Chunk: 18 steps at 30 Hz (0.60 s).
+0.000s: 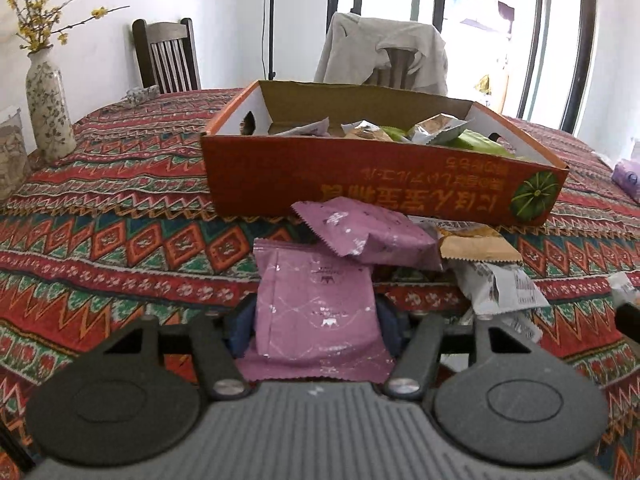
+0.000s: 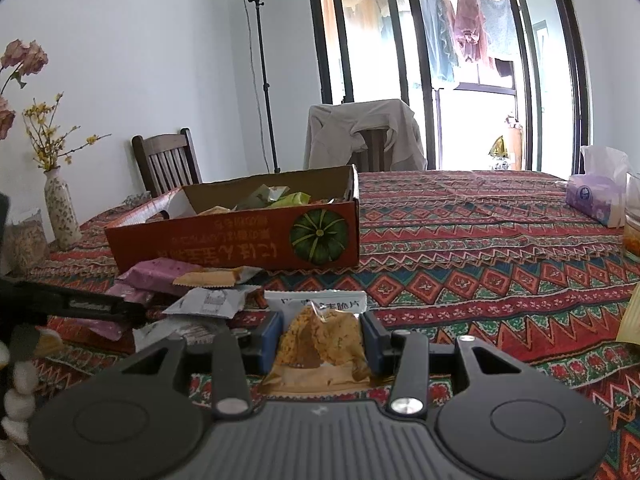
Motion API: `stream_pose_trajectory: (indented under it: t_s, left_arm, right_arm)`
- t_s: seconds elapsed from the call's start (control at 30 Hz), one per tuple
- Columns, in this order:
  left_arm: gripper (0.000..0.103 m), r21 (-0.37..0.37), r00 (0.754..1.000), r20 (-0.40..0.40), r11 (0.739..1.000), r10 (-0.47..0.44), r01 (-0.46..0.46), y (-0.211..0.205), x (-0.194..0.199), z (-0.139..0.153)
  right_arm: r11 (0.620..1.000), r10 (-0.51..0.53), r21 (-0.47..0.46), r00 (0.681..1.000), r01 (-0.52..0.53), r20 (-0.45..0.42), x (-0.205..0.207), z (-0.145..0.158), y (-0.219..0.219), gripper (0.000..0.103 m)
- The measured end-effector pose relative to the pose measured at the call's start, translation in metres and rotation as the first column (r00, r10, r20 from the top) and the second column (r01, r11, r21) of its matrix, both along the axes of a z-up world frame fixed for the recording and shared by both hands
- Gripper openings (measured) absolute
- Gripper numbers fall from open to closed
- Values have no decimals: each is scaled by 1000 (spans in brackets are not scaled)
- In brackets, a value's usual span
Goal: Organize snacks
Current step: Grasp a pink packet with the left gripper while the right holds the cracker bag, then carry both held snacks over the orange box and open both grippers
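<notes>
Left gripper (image 1: 316, 320): tilted downward over the table (image 1: 120, 248), jaws closed on a purple packet (image 1: 316, 304) that stands between the blue pads.

Right gripper (image 2: 322, 346): tilted down less steeply, jaws clamped on a clear packet of crisps (image 2: 320, 344), just above the patterned cloth.

Box (image 1: 360, 184): orange cardboard, open-topped, beyond both grippers. Contents: several packets, green (image 1: 480, 144), silver and tan.

Loose pile: a second purple packet (image 1: 368, 232), a tan one (image 1: 476, 248) and a white one (image 1: 500, 288), on the table just before the box.
</notes>
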<state>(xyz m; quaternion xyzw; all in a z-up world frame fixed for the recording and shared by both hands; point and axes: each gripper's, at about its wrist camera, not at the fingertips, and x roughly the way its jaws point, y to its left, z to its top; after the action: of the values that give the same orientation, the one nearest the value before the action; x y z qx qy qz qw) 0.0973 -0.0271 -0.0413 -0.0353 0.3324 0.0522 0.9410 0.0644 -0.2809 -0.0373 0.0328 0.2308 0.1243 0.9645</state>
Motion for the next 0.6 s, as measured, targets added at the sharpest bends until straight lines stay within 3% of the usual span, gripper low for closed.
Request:
stream_pose_trajectory:
  t_s: [0.3,0.6]
  left_arm:
    - [62,-33,993,118,999,9,-5,21,-37,17]
    - [62,-36,977,214,999,6,2,26,-46,40]
  right_arm:
    - [1000,2,-2,1000,-2,3,0,0,2,42]
    - [1000,5,-12,1000,-5,18,3,4,10,42]
